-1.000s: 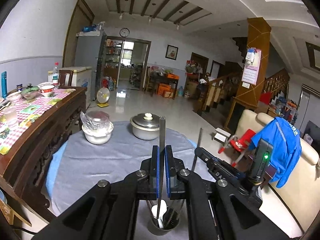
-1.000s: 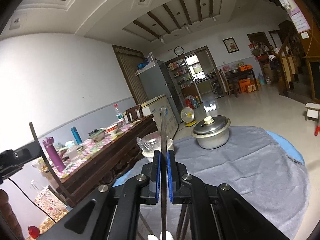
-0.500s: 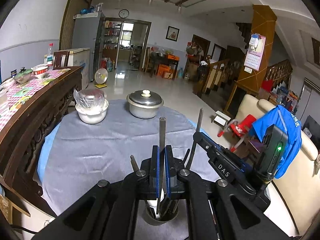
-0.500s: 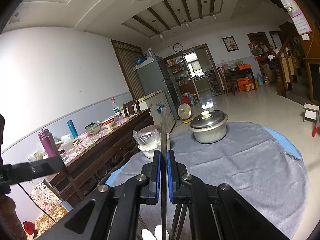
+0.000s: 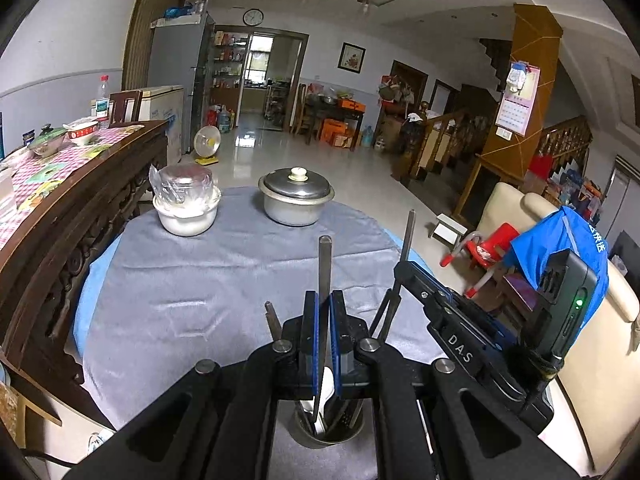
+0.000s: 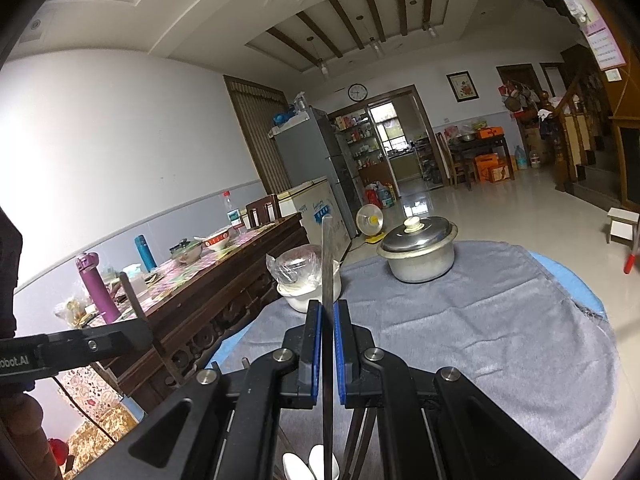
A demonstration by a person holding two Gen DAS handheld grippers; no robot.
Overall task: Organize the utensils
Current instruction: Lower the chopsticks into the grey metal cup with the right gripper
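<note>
Currently we hold one utensil in each claw. Our left claw [image 5: 324, 344] is clamped on a flat metal utensil handle [image 5: 324, 264] that stands upright, its lower end reaching into the metal utensil cup [image 5: 326, 434] directly below, where white spoons [image 5: 326, 384] and other dark utensils already stand. Our right claw [image 6: 327, 350] is clamped on a second upright metal handle [image 6: 327, 264], with white spoon ends visible just beneath it. The cup rests at the near edge of the surface, on a grey cloth [image 5: 208, 280]. A lidded metal pot [image 5: 295, 198] and a plastic-covered white bowl [image 5: 186, 204] sit at the far side, well apart from the cup.
</note>
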